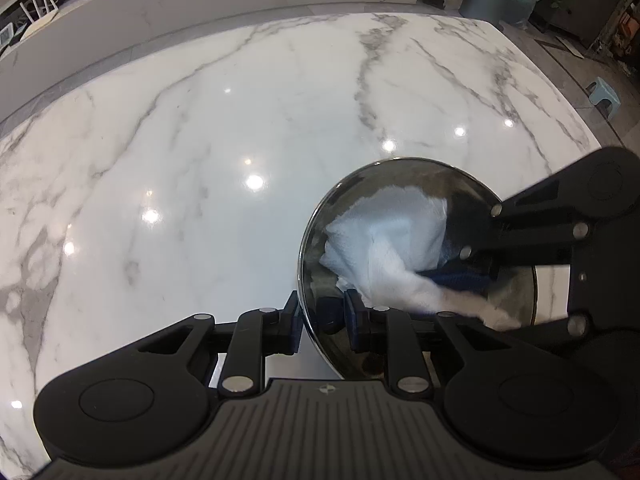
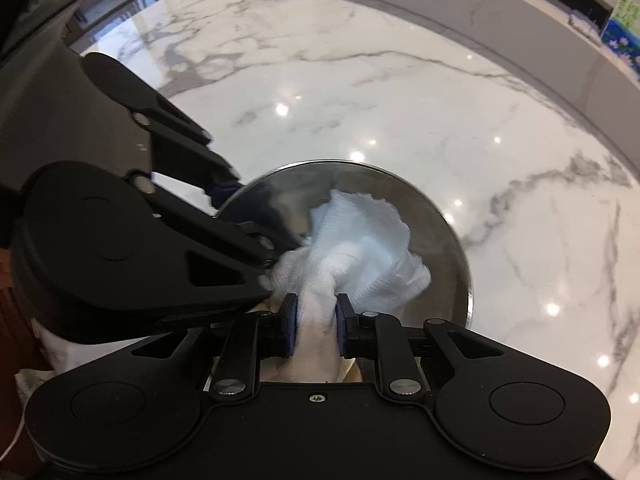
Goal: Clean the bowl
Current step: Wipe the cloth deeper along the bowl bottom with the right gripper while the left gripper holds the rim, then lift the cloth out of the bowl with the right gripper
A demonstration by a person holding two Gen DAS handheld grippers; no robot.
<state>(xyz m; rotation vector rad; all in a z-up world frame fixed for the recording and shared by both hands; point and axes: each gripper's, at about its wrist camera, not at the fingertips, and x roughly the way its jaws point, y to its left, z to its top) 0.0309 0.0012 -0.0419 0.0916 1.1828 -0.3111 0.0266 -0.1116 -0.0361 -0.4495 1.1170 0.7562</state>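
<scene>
A steel bowl (image 1: 400, 264) is being held on the marble table (image 1: 240, 128), toward its near right part, its near rim being pinched between the pads of the left gripper (image 1: 322, 318). A white cloth (image 2: 360, 248) is being clamped by the right gripper (image 2: 316, 330) and pressed inside the bowl (image 2: 440, 248).

The left gripper (image 1: 322, 322) clamps the near rim of the steel bowl (image 1: 514, 292), which sits at the tabletop's (image 1: 240, 120) near right edge. The right gripper (image 1: 476, 264) reaches in from the right, pressing a white cloth (image 1: 388, 236) against the bowl's inside.
</scene>
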